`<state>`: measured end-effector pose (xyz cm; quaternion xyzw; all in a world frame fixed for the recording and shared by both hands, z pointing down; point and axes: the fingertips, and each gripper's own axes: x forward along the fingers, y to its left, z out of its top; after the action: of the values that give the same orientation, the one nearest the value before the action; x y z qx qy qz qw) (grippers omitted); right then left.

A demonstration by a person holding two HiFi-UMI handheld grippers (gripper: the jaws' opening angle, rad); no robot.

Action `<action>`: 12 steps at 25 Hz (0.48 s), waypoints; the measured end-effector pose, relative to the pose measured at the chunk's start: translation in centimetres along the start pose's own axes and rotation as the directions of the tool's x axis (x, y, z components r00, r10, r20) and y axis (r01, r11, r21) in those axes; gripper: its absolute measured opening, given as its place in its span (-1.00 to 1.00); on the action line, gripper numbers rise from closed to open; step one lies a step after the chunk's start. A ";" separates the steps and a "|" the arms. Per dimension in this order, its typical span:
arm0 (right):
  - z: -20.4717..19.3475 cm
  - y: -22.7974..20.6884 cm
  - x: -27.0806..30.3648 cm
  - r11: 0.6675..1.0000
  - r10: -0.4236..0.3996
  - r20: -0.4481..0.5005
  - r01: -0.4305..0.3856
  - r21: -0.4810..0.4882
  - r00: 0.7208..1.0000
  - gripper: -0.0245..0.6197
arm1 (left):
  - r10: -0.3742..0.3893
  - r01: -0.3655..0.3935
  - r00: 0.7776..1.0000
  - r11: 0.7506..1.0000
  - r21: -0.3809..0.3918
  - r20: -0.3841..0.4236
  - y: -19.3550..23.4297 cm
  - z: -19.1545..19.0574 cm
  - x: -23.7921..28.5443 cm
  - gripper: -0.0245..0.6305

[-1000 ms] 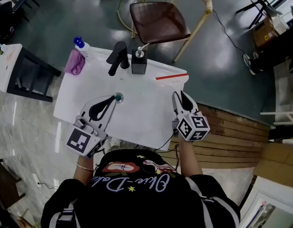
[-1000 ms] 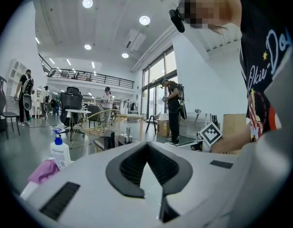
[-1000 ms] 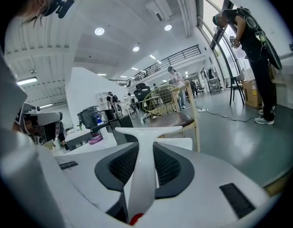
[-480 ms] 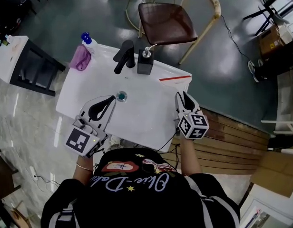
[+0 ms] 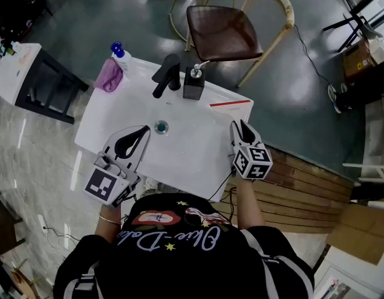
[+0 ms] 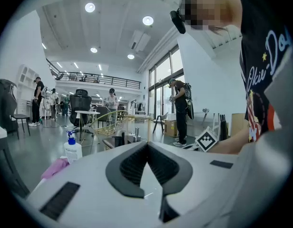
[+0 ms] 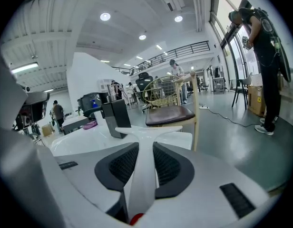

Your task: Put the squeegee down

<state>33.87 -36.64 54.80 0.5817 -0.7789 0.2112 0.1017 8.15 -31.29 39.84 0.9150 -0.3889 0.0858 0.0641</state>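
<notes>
The squeegee (image 7: 141, 172) is gripped by its white handle in the right claw (image 7: 145, 145), whose jaws are pressed on it from both sides. Its T-shaped head is held out ahead over the right-hand back part of the white surface (image 5: 192, 145). Just past that edge the chair (image 5: 223, 33) and the floor (image 5: 292, 67) can be seen. Whether the head is touching the surface cannot be told. The left claw (image 5: 146, 131) is closed with nothing between its jaws and is held over the front left of the surface, near the drain (image 5: 161, 127).

The main risk is judged to lie in where the tool is let go. If the jaws were opened with the head or handle reaching past the right edge, the squeegee would probably be tipped off onto the floor. If it were released while held clear of the surface, it could be dropped with a bounce and skid, since the surface looks glossy and smooth. A slide down towards the drain is also likely if it were laid on the sloping part of the basin. The black soap dispenser (image 5: 194, 86) stands near the head, to its left, and could be knocked over if the tool were swung that way while being lowered. A flat spot well inside the edge would be needed.
</notes>
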 end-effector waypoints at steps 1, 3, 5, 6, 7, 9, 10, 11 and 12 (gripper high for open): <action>-0.1 -0.1 0.1 1.000 -0.002 -0.004 0.002 -0.003 1.000 -0.61 | 0.002 -0.002 1.000 1.000 -0.001 -0.002 0.0 0.0 0.0 -0.88; -0.3 -0.2 0.3 1.000 -0.006 -0.015 0.006 -0.010 1.000 -0.61 | 0.005 -0.005 1.000 1.000 -0.001 -0.004 0.2 -0.1 -0.1 -0.88; -0.5 -0.3 0.4 1.000 -0.012 -0.025 0.011 -0.018 1.000 -0.61 | 0.008 -0.008 1.000 1.000 -0.002 -0.005 0.2 -0.1 -0.1 -0.88; -0.5 -0.4 0.4 1.000 -0.014 -0.029 0.013 -0.020 0.999 -0.61 | 0.009 -0.009 1.000 1.000 -0.003 -0.006 0.3 -0.1 -0.1 -0.88; -0.6 -0.4 0.5 1.000 -0.015 -0.032 0.015 -0.021 0.999 -0.61 | 0.009 -0.009 1.000 1.000 -0.003 -0.008 0.3 -0.1 -0.1 -0.88; -0.8 -0.5 0.6 1.000 -0.018 -0.041 0.017 -0.024 0.999 -0.61 | 0.010 -0.011 1.000 1.000 -0.003 -0.010 0.4 -0.1 -0.2 -0.88; -0.9 -0.6 0.7 1.000 -0.019 -0.045 0.018 -0.025 0.999 -0.61 | 0.012 -0.012 1.000 1.000 -0.002 -0.010 0.4 -0.1 -0.2 -0.88; -1.0 -0.6 0.8 0.999 -0.021 -0.048 0.019 -0.026 0.999 -0.61 | 0.013 -0.013 1.000 1.000 -0.002 -0.009 0.5 -0.1 -0.2 -0.88; -1.0 -0.7 0.8 0.999 -0.023 -0.050 0.021 -0.027 0.999 -0.61 | 0.014 -0.014 1.000 1.000 -0.003 -0.008 0.5 -0.1 -0.2 -0.88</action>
<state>34.16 -37.03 56.17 0.5834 -0.7723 0.2143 0.1312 7.63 -31.48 39.91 0.9118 -0.3952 0.0893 0.0662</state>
